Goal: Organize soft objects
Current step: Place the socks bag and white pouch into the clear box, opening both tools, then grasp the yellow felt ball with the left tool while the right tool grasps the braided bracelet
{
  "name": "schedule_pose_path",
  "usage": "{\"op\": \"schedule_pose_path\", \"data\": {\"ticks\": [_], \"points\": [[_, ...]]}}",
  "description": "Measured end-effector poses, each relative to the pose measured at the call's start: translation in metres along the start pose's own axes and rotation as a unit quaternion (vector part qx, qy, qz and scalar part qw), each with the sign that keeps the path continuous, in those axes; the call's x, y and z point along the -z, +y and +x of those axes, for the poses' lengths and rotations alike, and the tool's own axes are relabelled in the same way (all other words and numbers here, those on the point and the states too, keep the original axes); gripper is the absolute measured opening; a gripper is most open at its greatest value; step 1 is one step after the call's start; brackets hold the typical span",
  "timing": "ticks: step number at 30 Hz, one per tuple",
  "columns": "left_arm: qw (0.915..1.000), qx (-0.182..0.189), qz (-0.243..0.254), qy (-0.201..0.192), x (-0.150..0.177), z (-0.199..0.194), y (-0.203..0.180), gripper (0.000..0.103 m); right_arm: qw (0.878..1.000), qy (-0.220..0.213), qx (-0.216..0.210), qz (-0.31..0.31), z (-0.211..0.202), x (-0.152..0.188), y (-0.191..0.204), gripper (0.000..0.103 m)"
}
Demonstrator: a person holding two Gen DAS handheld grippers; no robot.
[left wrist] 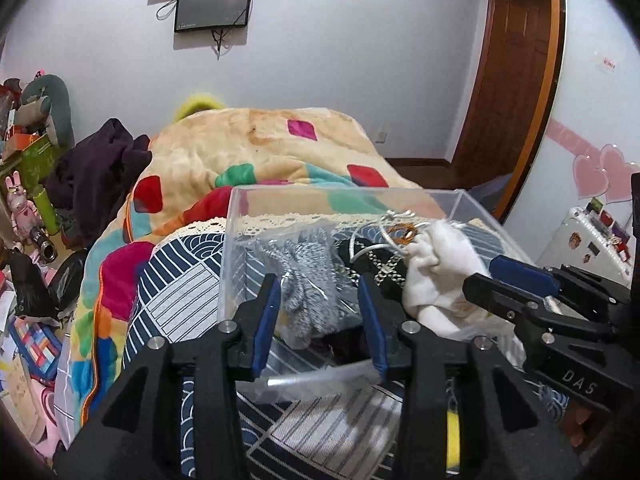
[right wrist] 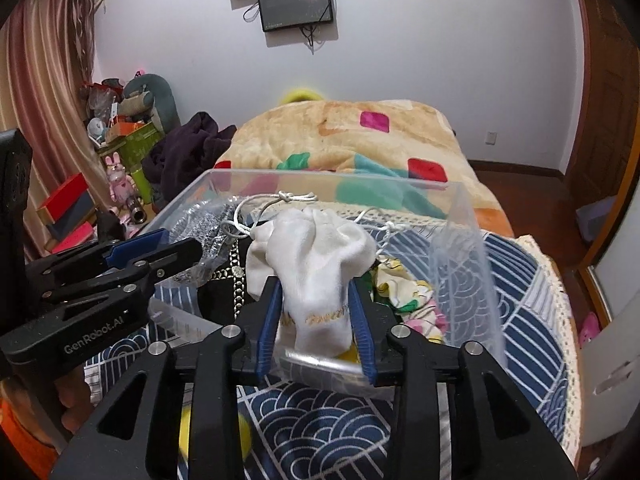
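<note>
A clear plastic box [left wrist: 452, 200] [right wrist: 224, 178] stands on a blue-and-white patterned cloth on the bed. My right gripper [right wrist: 316, 300] is shut on a white sock [right wrist: 316, 264] and holds it over the box; the sock also shows in the left wrist view [left wrist: 440, 276]. My left gripper [left wrist: 320, 300] is open at the box's near wall, its fingers either side of a grey knitted item in a clear bag [left wrist: 308, 280]. A black studded item [right wrist: 224, 276], a white cord [right wrist: 288, 198] and a floral cloth [right wrist: 408, 292] lie in the box.
A colourful blanket [left wrist: 260, 148] is heaped behind the box. A dark purple garment [left wrist: 100, 160] lies to the left of it. Toys and boxes clutter the floor at left [left wrist: 28, 220]. A wooden door [left wrist: 508, 60] is at right. A yellow item [right wrist: 240, 436] lies under my right gripper.
</note>
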State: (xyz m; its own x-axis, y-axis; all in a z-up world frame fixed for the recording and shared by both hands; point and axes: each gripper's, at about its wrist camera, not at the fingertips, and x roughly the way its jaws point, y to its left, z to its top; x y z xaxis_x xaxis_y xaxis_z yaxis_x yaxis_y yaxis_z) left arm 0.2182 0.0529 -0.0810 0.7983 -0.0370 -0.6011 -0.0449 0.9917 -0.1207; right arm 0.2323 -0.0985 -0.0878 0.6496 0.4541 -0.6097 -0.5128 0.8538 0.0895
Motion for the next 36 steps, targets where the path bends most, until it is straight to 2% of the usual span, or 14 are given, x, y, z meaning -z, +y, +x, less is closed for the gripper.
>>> {"op": "schedule_pose_path", "data": {"ticks": [5, 11, 14, 18, 27, 36], "points": [[0.9997, 0.012, 0.0, -0.021, -0.002, -0.025, -0.002, 0.051, 0.999, -0.034, 0.003, -0.004, -0.025, -0.006, -0.001, 0.046], [0.9985, 0.019, 0.007, -0.052, 0.002, -0.057, -0.008, 0.069, 0.997, -0.081, 0.018, -0.011, -0.058, -0.005, -0.002, 0.066], [0.9982, 0.022, 0.011, -0.054, 0.01, -0.066, -0.012, 0.072, 0.996, -0.086, 0.027, -0.015, -0.065, 0.001, -0.003, 0.068], [0.9986, 0.034, 0.011, -0.038, 0.025, -0.066, -0.016, 0.074, 0.997, -0.071, 0.032, -0.014, -0.064, 0.017, -0.009, 0.069], [0.9986, 0.046, 0.017, 0.018, 0.069, -0.049, -0.033, 0.074, 1.0, 0.013, 0.02, -0.006, -0.04, 0.064, -0.014, 0.069], [0.9961, 0.066, 0.03, 0.05, 0.086, -0.032, -0.052, 0.074, 0.998, 0.069, -0.006, -0.004, -0.03, 0.099, -0.01, 0.069]]}}
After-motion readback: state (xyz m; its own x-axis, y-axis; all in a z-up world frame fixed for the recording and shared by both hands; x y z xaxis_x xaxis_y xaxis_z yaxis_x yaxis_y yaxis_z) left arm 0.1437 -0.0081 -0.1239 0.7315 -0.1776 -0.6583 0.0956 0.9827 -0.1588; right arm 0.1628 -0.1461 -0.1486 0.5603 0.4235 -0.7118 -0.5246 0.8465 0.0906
